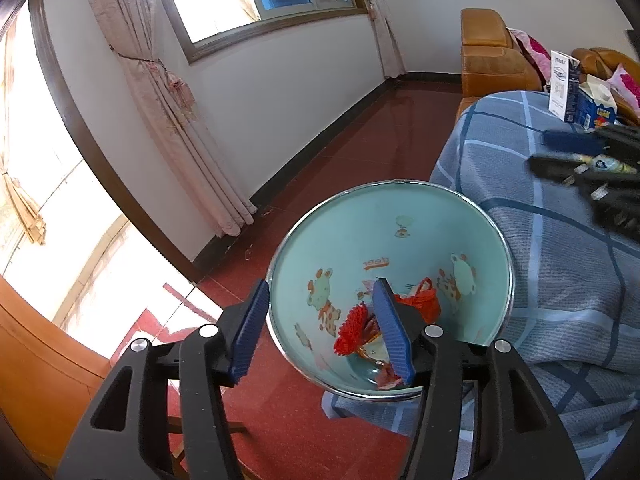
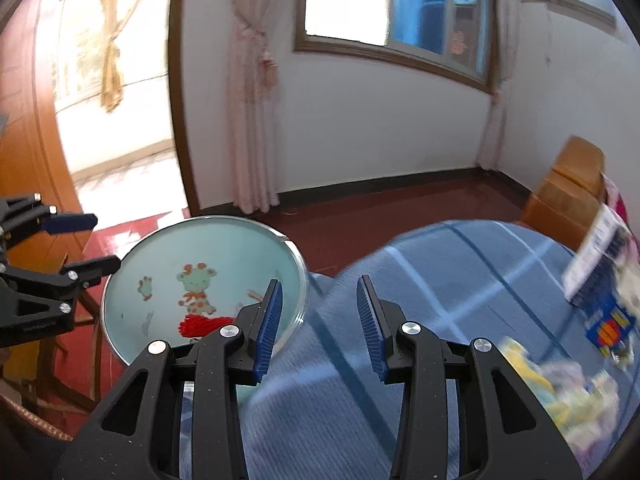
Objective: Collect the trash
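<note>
Both claws, left [image 1: 320,320] and right [image 2: 320,320], are hanging spread and empty; red scraps [image 1: 352,330] are lying in the bowl [image 1: 460,208], cartons [image 1: 592,104] are waiting on the surface [image 1: 560,248].

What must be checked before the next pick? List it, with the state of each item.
1. Right gripper free: jaws open, nothing between them. Ok.
2. Left gripper holding the bowl: jaws straddle the rim, pads not pressing it. Not ok.
3. Bowl steady: it hangs past the edge of the checked cloth, and its support is hidden. Cannot tell.
4. Room in the bowl: only red scraps at the bottom. Ok.
5. Table cleared: crumpled wrappers lie on the cloth. Not ok.
</note>
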Available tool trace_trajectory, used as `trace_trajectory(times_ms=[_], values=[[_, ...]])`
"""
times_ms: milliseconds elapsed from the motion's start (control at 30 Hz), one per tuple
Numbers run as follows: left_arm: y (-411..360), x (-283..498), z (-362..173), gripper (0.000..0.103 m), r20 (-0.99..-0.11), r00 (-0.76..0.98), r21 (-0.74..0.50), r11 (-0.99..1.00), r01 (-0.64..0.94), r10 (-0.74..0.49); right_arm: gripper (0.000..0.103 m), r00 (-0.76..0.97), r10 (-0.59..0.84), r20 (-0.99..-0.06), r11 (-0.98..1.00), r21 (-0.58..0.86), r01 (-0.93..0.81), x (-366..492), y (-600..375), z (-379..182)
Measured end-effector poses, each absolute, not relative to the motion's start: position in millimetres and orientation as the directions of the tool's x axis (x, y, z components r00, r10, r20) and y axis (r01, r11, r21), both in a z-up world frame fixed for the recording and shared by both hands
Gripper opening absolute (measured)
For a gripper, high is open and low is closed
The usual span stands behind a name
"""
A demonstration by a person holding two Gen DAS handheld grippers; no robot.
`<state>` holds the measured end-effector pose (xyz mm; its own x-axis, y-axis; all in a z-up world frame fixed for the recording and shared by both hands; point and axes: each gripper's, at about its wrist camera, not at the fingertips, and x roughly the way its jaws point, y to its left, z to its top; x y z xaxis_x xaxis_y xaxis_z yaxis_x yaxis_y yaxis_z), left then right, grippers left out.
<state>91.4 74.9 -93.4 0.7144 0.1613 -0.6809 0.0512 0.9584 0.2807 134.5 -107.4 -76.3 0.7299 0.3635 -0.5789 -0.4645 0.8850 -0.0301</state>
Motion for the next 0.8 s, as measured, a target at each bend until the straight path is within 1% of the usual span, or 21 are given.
trace_trajectory(times_ms=[167, 233, 333, 367, 467, 600, 800], values=[[52, 89, -102, 0.055, -0.700, 0.705, 0.274, 0.955, 0.117, 0.115, 0.046, 0.781, 0.278, -0.560, 0.944, 0.011, -0.329, 110, -167, -57], [40, 86, -104, 0.056, -0.701, 0.707, 0.278, 0.950, 0.144, 0.098, 0.047, 0.805, 0.210, -0.555, 0.970, 0.012, -0.244, 95, -200, -53], [20, 83, -109, 0.057, -0.706, 0.706, 0.278, 0.940, 0.197, 0.061, 0.050, 0.819, 0.123, -0.561, 0.992, 0.053, -0.113, 73, -250, -53], [12, 81, -111, 0.057, -0.708, 0.705, 0.279, 0.935, 0.217, 0.047, 0.050, 0.820, 0.073, -0.568, 0.997, 0.058, -0.049, 63, -272, -56], [-8, 77, -113, 0.057, -0.712, 0.702, 0.273, 0.925, 0.264, 0.010, 0.050, 0.808, -0.012, -0.589, 0.993, 0.086, 0.077, 39, -318, -66], [-29, 70, -111, 0.058, -0.704, 0.710, 0.276, 0.910, 0.309, -0.027, 0.051, 0.788, -0.045, -0.615, 0.978, 0.135, 0.161, 11, -354, -81], [-37, 63, -116, 0.060, -0.710, 0.703, 0.281, 0.900, 0.332, -0.037, 0.051, 0.754, -0.014, -0.657, 0.973, 0.165, 0.161, -5, -353, -100]])
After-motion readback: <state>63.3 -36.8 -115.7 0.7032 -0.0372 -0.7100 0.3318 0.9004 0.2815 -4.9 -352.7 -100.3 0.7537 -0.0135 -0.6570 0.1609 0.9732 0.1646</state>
